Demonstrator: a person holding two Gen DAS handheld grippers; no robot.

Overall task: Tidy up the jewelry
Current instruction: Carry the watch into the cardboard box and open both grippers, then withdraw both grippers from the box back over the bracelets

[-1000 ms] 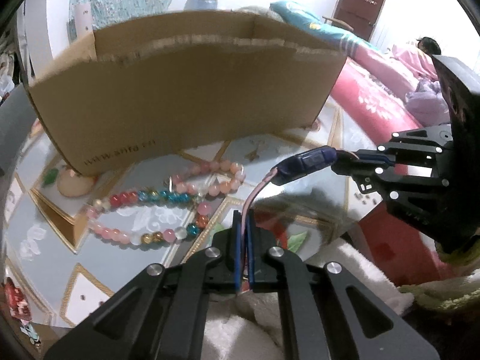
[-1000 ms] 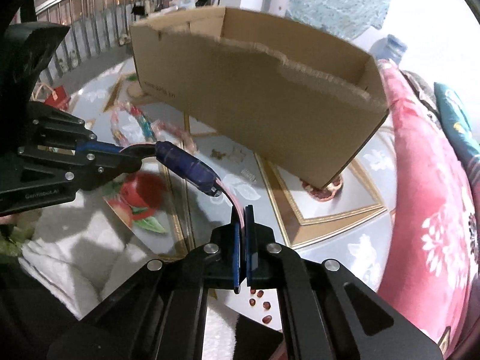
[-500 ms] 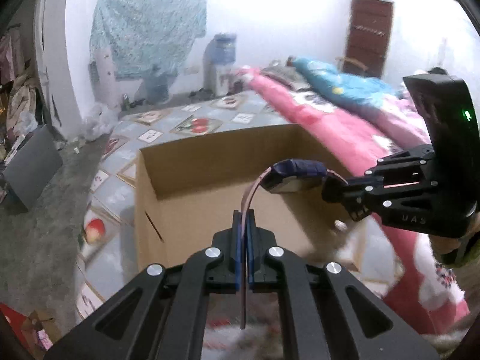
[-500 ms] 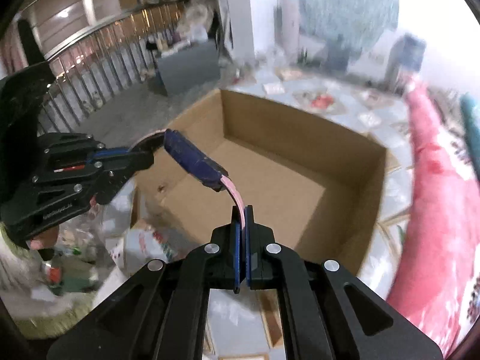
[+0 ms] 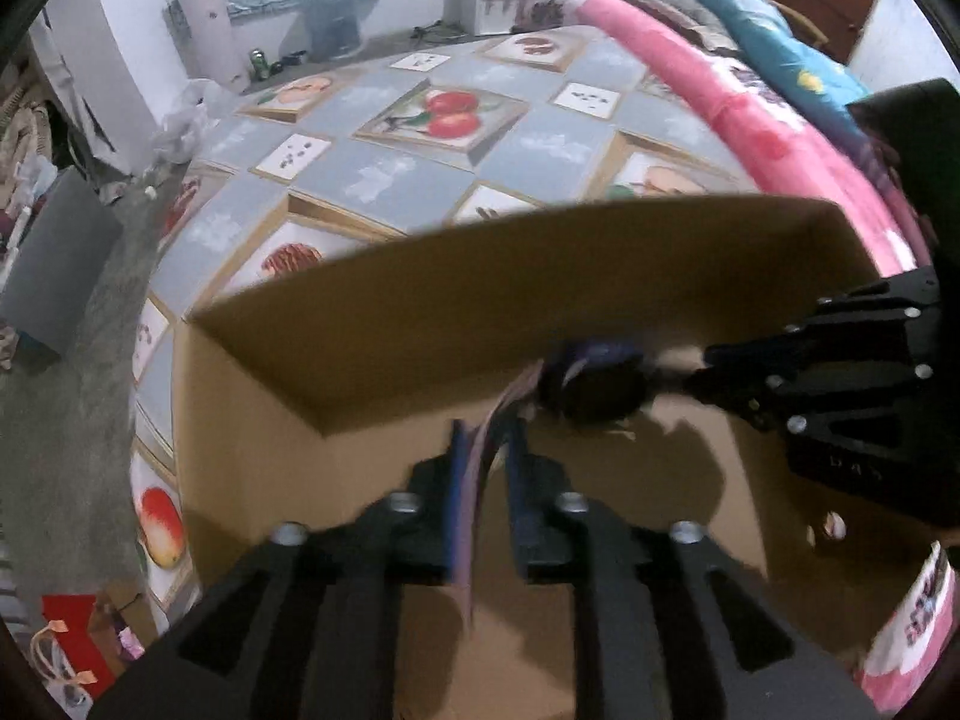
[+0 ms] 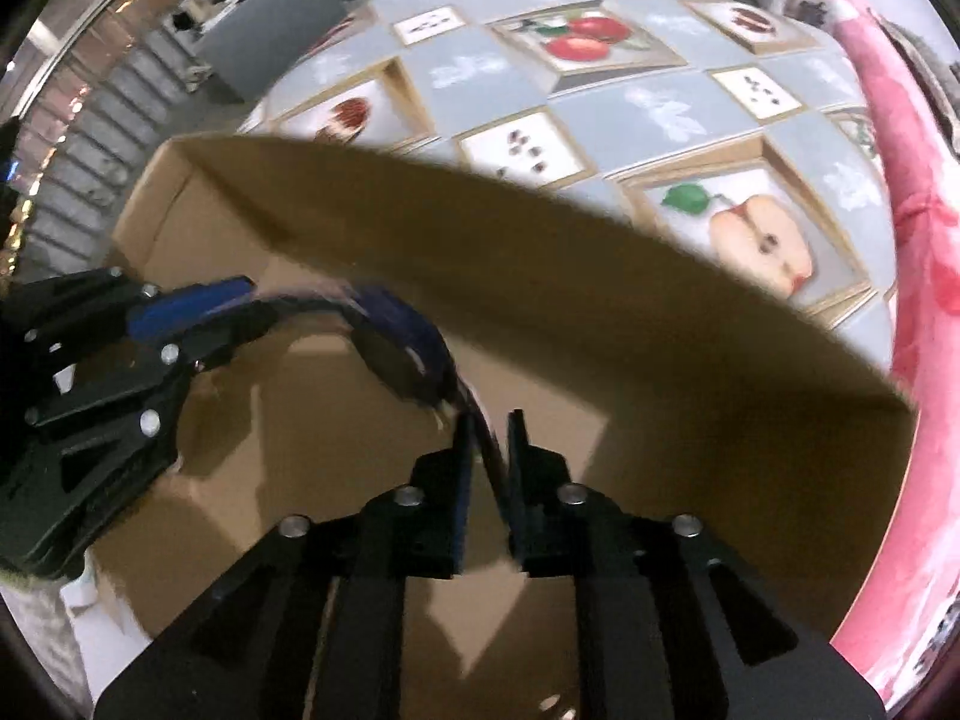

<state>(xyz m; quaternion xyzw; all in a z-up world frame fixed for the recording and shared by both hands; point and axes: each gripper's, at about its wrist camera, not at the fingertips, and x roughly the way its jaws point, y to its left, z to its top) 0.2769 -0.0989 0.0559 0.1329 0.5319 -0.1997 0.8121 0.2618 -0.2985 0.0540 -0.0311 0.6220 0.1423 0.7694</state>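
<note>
Cardboard box [image 5: 420,312] fills mid-frame; the watch [image 5: 594,384] hangs over its floor, a strap end between each gripper's parting jaws. Left gripper [image 5: 483,450] and right gripper [image 6: 487,441] are both opening; they should let go together, low, so it lands flat.

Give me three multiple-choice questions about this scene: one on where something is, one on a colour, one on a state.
1. Where is the watch?
A. over the open box
B. on the bed
C. on the floor tiles

2. What colour is the watch body?
A. green
B. dark blue
C. white

3. How is the box?
A. taped shut
B. crushed flat
C. open on top

Answers:
1 A: it hangs between the left gripper and right gripper, with the box's inside below.
2 B: its casing looks dark blue in both views.
3 C: its inner walls and floor show.
</note>
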